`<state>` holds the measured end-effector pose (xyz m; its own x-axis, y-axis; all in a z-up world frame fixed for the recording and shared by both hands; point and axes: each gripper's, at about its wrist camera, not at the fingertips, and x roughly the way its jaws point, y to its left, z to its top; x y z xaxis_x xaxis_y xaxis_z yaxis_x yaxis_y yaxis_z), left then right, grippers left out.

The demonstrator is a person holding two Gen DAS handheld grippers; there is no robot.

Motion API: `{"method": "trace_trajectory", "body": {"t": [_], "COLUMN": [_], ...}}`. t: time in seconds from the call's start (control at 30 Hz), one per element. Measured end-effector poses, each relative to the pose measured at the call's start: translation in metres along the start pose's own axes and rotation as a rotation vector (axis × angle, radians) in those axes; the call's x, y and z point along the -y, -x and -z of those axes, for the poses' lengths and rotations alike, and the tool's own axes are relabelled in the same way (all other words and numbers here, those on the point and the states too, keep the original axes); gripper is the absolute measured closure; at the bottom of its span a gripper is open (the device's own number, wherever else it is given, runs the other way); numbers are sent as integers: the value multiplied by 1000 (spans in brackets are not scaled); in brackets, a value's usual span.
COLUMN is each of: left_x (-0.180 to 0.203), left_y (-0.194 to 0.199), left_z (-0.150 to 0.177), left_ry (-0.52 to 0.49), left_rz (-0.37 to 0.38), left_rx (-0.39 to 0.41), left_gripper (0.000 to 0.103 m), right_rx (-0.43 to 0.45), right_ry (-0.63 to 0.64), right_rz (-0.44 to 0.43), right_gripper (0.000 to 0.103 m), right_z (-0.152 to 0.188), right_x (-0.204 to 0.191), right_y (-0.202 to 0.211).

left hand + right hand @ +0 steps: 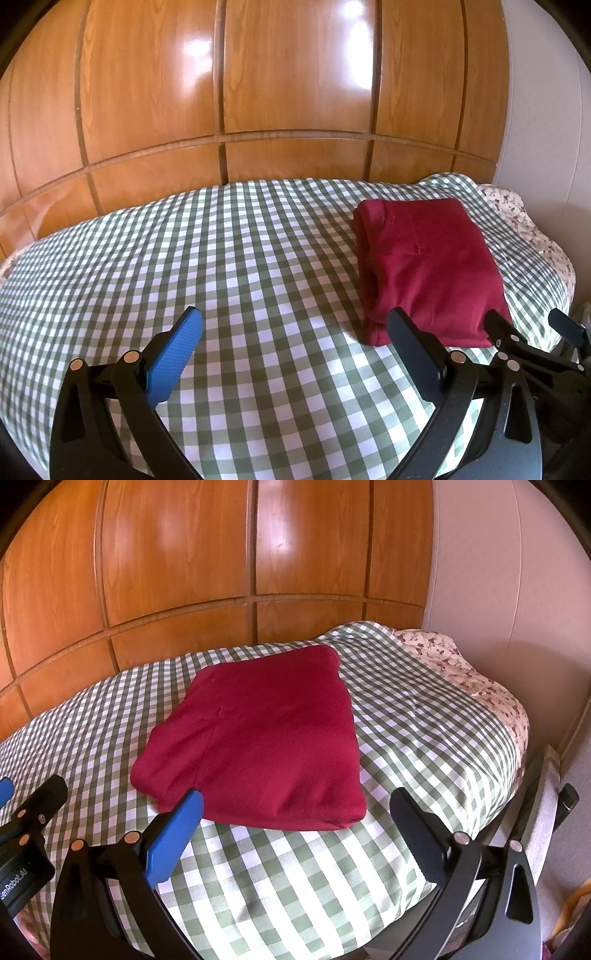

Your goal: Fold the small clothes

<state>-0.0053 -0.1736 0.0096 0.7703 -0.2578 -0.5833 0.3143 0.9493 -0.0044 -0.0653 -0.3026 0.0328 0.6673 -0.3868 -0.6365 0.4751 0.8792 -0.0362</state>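
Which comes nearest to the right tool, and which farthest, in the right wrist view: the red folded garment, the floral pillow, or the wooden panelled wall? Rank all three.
1. Red folded garment: on the checked cover, just ahead of the open right tool, slightly left.
2. Floral pillow: farther back, at the right end of the bed.
3. Wooden panelled wall: behind the bed, farthest.

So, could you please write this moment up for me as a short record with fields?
garment: dark red garment, folded into a rough rectangle
surface: green and white checked bedcover, garment lying on it
beyond cover: floral sheet at the far right corner
backdrop: wooden panelling
left hand-held gripper: open, over bare cover, touching nothing
right hand-held gripper: open, at garment's near edge, holding nothing
task state: garment looks folded
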Motion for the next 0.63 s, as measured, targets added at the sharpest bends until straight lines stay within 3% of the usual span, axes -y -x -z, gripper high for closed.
{"method": "trace_trajectory", "body": {"t": [0.4,0.53,0.63], "left_x": [-2,-7,-11], "left_y": [-4,-14,-21], "left_z": [3,4,5], "left_ry": [-2,21,31], "left_rz": [-5,-21,-26], "left_rx": [-9,-55,-75], "left_gripper": [4,4,4], "right_rx": [8,43,30], "right_ry": [-13,-68,-132], "right_rz": [-25,-44,-10], "right_gripper": [2,2,2], "right_z": [-4,-20,-34], "right_x": [3,25,51], "right_y": [-1,0,-13]}}
